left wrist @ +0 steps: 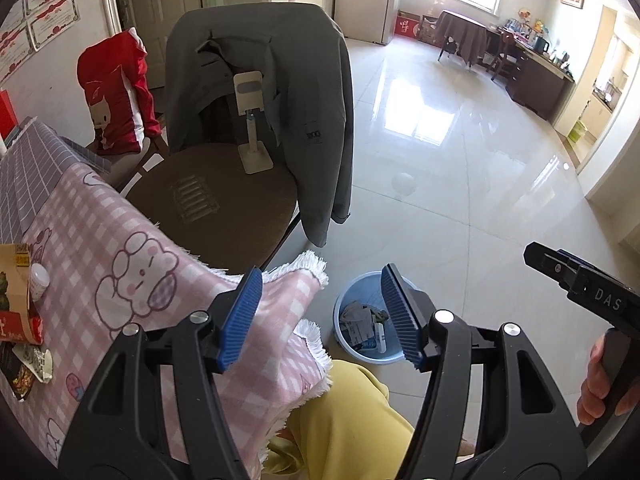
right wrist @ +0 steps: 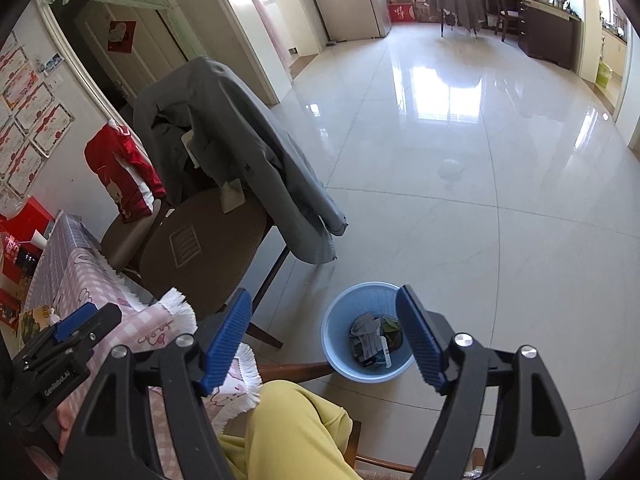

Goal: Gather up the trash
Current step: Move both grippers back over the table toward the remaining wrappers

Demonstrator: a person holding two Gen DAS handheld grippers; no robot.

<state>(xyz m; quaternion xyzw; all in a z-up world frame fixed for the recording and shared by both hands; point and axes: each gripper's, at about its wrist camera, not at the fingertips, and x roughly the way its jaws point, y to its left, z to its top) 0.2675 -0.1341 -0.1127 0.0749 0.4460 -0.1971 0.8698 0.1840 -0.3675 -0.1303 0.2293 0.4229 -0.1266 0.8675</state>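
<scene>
From the left wrist, the left tongs (left wrist: 322, 314) stand released with nothing between the blue pads, hanging over the edge of the pink checked cloth (left wrist: 132, 248) on the surface. Trash waits at the far left of that surface: a torn paper box (left wrist: 16, 292), a small white bottle (left wrist: 39, 280) and a crumpled wrapper (left wrist: 30, 364). The blue bin (left wrist: 370, 316) sits on the floor below, partly filled with paper.

From the right wrist, the right tongs (right wrist: 324, 338) are likewise spread wide and empty, aimed at the bin (right wrist: 366, 336) beside the yellow-trousered knee (right wrist: 292, 432).

The wrapper looks light, soft and crinkly; pinching a raised fold should hold. The bottle seems stiff, smooth and likely to roll, so grip across its body.
</scene>
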